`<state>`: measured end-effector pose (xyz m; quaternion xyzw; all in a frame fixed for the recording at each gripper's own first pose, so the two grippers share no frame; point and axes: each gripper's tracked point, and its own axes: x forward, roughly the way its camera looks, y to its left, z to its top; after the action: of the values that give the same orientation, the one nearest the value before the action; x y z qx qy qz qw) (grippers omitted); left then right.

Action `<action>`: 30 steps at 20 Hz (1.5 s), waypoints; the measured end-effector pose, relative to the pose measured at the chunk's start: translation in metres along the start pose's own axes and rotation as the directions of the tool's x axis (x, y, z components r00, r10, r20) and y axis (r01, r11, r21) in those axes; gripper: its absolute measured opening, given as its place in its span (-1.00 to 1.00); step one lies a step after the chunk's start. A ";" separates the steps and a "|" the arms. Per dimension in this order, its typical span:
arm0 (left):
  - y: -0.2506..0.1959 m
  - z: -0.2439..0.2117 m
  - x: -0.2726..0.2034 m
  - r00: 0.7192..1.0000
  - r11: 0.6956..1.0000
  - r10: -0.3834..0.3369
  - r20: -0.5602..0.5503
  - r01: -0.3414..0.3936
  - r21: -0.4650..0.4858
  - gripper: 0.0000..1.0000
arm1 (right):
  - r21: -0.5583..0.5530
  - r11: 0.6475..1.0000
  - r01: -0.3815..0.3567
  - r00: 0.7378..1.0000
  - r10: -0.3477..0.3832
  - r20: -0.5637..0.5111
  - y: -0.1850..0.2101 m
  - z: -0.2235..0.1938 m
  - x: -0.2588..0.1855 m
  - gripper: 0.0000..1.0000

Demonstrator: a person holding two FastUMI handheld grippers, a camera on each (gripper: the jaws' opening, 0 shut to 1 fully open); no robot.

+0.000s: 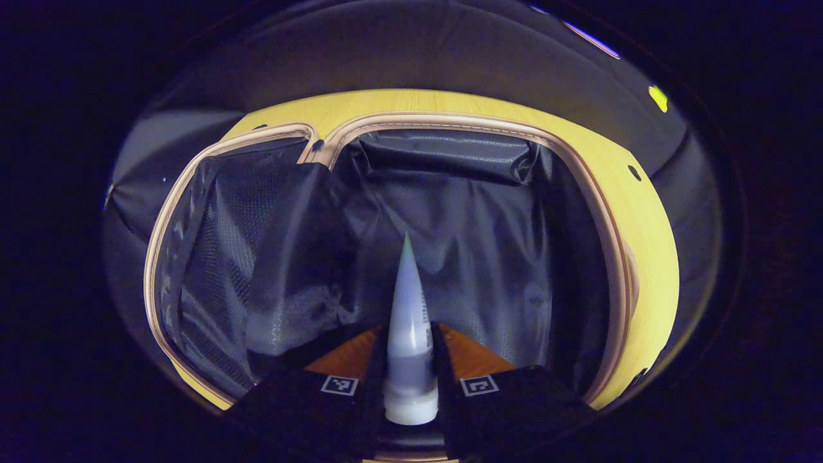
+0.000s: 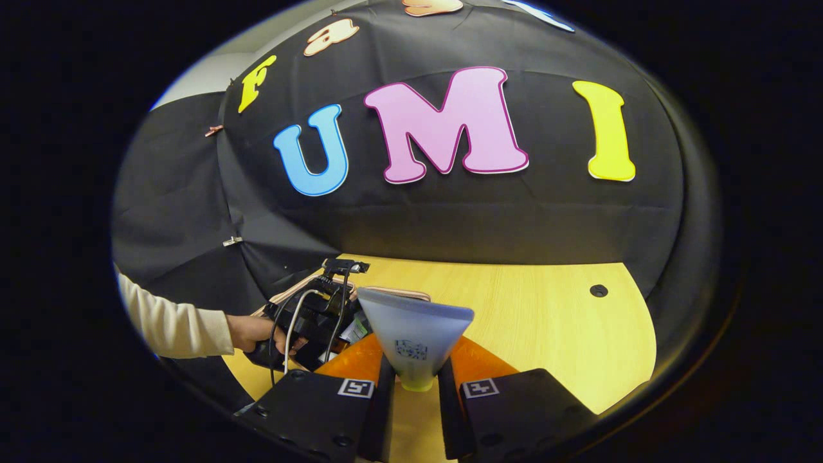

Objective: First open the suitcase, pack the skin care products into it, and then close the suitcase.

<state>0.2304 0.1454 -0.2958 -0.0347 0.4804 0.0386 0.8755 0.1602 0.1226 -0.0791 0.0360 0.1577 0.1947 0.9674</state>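
In the left gripper view my left gripper (image 1: 410, 337) is shut on a white squeeze tube (image 1: 408, 321), cap toward the camera and crimped end pointing away. It hangs over the open suitcase (image 1: 450, 212), whose dark fabric lining and pink zipper rim spread out below. In the right gripper view my right gripper (image 2: 416, 366) is shut on a pale blue tube (image 2: 415, 334) with a yellow-green cap, its flat end fanned upward, above the wooden table (image 2: 546, 321). Farther left there, a hand in a cream sleeve holds the left gripper (image 2: 315, 321) over the suitcase's rim (image 2: 302, 289).
The light wooden table (image 1: 643, 206) frames the suitcase on the right and far side. Black cloth walls close the booth behind the table. A small dark hole (image 2: 598, 290) sits in the tabletop at the right.
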 end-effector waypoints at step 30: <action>0.211 -0.099 -0.240 0.803 0.959 0.244 0.544 -0.115 -0.260 0.94 | 0.011 0.965 0.261 0.700 -0.181 -0.691 0.096 -0.215 0.194 -0.44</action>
<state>-0.0025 0.3371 -0.1511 -0.0700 0.1905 0.1819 0.9621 0.2263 0.2878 -0.3270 -0.0050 0.5162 0.0679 0.8538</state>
